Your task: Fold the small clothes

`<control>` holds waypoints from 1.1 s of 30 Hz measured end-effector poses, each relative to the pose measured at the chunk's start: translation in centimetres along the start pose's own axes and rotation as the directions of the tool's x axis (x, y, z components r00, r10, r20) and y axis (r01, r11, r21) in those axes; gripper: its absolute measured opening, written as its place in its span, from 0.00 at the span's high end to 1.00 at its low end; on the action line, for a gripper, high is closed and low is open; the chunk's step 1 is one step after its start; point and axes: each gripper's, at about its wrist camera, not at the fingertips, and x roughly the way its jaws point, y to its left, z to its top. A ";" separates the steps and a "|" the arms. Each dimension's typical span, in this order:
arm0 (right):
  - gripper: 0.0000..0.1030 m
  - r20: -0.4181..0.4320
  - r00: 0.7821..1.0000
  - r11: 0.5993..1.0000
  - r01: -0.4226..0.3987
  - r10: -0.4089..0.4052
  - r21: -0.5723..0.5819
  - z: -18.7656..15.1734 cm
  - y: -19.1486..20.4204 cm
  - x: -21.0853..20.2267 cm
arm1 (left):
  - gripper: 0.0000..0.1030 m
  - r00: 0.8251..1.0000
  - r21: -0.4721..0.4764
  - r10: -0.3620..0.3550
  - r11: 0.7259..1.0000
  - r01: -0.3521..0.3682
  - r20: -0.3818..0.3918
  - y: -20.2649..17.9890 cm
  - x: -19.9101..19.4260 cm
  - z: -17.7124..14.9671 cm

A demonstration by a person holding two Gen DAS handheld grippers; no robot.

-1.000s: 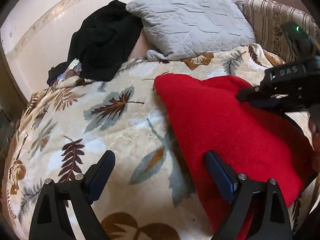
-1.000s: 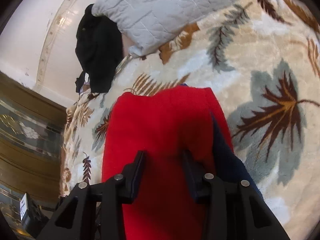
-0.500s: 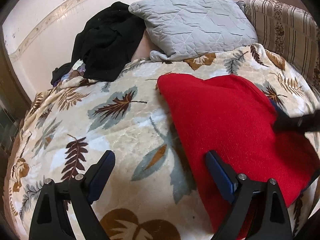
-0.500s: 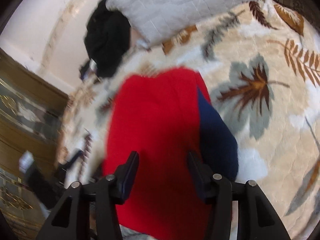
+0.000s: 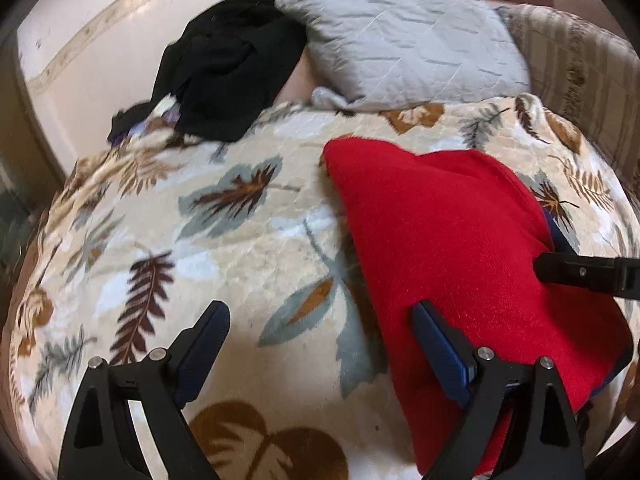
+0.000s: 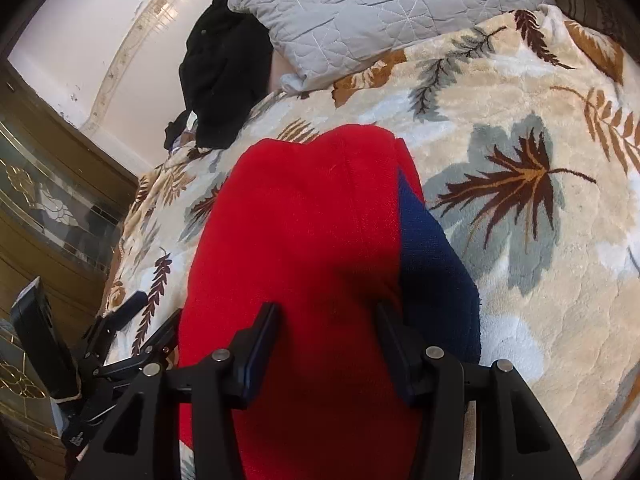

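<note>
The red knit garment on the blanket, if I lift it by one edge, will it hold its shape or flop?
The red knit garment will probably flop: it lies soft and rounded over the leaf-print blanket, with no stiff edges. Its fuzzy knit should grip rather than slip. The navy layer showing beneath its edge may slide out or trail when the garment is lifted.

The folded red garment of coarse, matt knitted cloth [image 5: 460,240], with a dark blue woven layer [image 6: 436,264] showing at its right edge, lies on a plush, softly sheened cream blanket with a leaf pattern [image 5: 248,248]. Beyond the red garment sit a grey quilted cushion of smooth stitched cloth [image 5: 400,40] and a matt black cloth heap [image 5: 228,64]. To its left stands glossy brown wood panelling with patterned glass [image 6: 44,200].
</note>
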 end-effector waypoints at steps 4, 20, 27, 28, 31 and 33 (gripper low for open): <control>0.46 0.005 1.000 1.000 -0.010 0.010 0.023 0.1 0.1 -0.7 | 0.10 0.999 0.021 -0.019 1.000 0.020 -0.029 0.6 -0.8 0.1; 0.45 -0.061 0.997 0.999 0.036 -0.036 -0.001 0.4 0.3 -1.2 | 0.10 0.995 0.076 0.088 0.994 -0.084 -0.051 -0.5 0.3 -1.0; 0.45 0.019 1.000 0.999 -0.016 0.015 0.034 1.3 -0.1 -3.7 | 0.10 0.992 0.103 0.109 0.988 -0.115 0.059 -0.7 -2.1 -0.4; 0.45 0.045 0.999 0.999 -0.024 0.022 0.035 1.4 -0.2 -4.3 | 0.10 0.992 0.096 0.103 0.989 -0.110 0.068 -0.6 -2.3 -0.2; 0.42 0.101 0.994 0.999 -0.035 0.031 0.038 1.7 -0.1 -5.4 | 0.10 0.991 0.083 0.089 0.992 -0.097 0.101 -0.4 -3.1 0.1; 0.41 0.119 0.992 0.999 -0.032 0.029 0.031 1.8 0.0 -5.7 | 0.10 0.989 0.077 0.090 0.992 -0.099 0.118 -0.4 -3.5 0.3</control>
